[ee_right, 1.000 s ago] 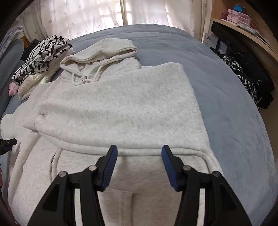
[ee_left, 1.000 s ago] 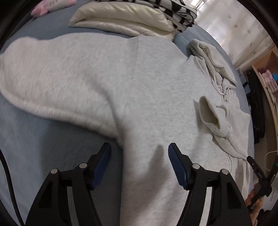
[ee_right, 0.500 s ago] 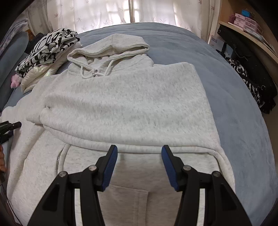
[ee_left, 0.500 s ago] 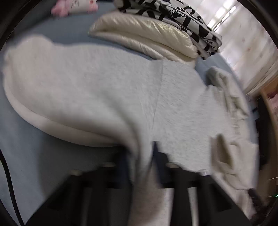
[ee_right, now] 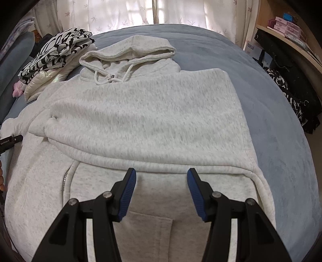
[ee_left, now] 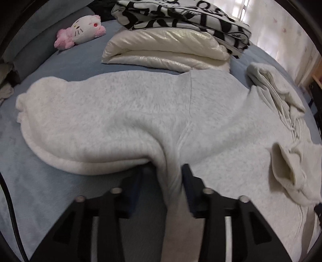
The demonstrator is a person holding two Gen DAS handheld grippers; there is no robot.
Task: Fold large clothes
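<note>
Blue bed [ee_right: 271, 104] fills both views. Grey hoodie [ee_right: 140, 112] lies spread on it, one sleeve folded across the chest, hood toward the curtains. Folded cream quilt [ee_left: 167, 50] sits beside the shoulder with a black-and-white printed garment [ee_left: 181, 18] on top; its lettering is too warped to read. Pink plush cat [ee_left: 80, 32] lies further off. Left gripper [ee_left: 163, 181] is blurred, jaws just been opening, a bunched armpit fold between them; grip unclear. Right gripper [ee_right: 161, 191] hangs released over the hem area. Shelf boxes unreadable.
</note>
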